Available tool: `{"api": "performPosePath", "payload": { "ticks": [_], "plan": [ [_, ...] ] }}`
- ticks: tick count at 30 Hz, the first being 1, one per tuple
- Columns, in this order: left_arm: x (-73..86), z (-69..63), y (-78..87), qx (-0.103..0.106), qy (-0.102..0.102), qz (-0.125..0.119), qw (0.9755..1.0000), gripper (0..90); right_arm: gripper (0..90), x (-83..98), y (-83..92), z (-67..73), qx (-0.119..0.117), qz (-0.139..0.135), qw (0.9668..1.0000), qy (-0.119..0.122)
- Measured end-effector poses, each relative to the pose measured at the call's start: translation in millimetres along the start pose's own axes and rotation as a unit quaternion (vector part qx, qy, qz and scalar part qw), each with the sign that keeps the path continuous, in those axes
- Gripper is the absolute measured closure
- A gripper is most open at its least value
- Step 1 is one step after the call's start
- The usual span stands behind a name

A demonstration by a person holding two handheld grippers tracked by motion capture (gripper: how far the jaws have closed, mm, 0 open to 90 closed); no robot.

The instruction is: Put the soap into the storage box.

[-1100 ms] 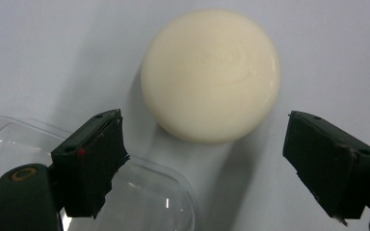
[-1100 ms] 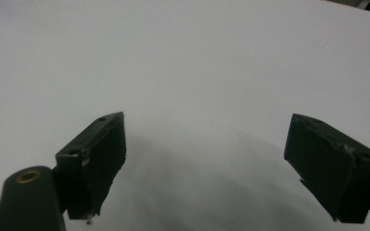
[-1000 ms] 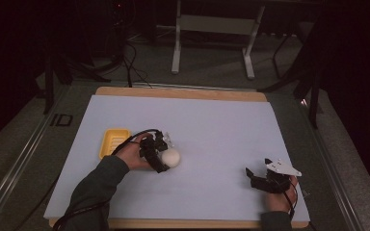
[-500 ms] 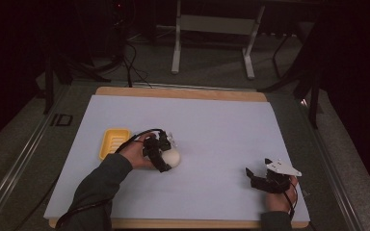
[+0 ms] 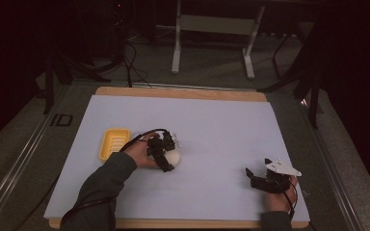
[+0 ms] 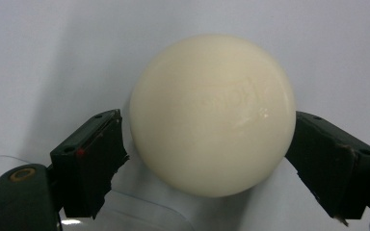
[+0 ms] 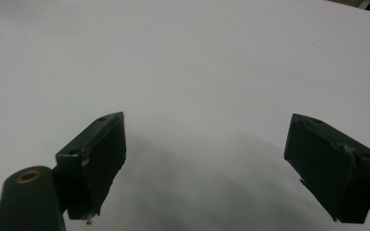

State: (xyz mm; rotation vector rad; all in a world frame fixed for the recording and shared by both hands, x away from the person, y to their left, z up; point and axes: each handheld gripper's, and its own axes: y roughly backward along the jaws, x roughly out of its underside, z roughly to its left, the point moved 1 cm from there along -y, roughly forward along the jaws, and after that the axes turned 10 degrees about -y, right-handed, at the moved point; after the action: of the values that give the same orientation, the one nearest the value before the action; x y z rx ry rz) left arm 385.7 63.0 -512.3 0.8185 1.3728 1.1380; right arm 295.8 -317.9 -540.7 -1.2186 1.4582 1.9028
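Soap bar (image 6: 212, 115), round and cream, sits between the left gripper's (image 6: 207, 154) parted jaws, right jaw touching, left just clear; right gripper (image 7: 207, 163) gapes, far away.

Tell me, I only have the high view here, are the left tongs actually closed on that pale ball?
Observer: Not quite. In the left gripper view the left tongs straddle the cream ball; a small gap shows at its left.
Operator: Any markings on it?
Observer: Faint embossed lettering, too soft to read.
Operator: And the right tongs, anything between them?
Observer: No. The right tongs stand wide open over the bare white sheet.
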Motion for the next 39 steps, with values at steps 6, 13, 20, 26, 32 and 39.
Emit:
{"api": "performPosePath", "payload": {
  "ticks": [6,13,20,26,32,39],
  "plan": [
    [-3.2,-0.2,-4.5,-0.002,-0.003,0.006,1.0000,14.9,14.8,-0.1,-0.4,-0.1,0.000,0.001,1.0000,0.000],
    [-7.8,1.6,-8.8,0.009,-0.001,0.014,0.9999,17.0,14.7,-0.1,-0.3,-0.3,0.000,0.001,1.0000,0.000],
    [-9.8,2.0,-9.0,0.015,0.002,0.014,0.9998,20.8,14.7,0.0,-0.1,-0.2,-0.001,0.001,1.0000,-0.001],
    [-11.0,3.3,-7.7,0.019,-0.002,0.026,0.9995,23.1,14.8,-0.1,-0.1,-0.3,-0.001,0.000,1.0000,-0.001],
    [-10.1,0.7,-5.2,0.033,-0.010,0.053,0.9980,23.2,14.8,0.0,-0.1,-0.3,-0.001,0.001,1.0000,-0.001],
    [-11.6,-3.7,-5.0,0.036,-0.028,0.095,0.9944,22.4,14.7,-0.1,-0.2,-0.1,-0.001,0.001,1.0000,0.000]
  ]
}}
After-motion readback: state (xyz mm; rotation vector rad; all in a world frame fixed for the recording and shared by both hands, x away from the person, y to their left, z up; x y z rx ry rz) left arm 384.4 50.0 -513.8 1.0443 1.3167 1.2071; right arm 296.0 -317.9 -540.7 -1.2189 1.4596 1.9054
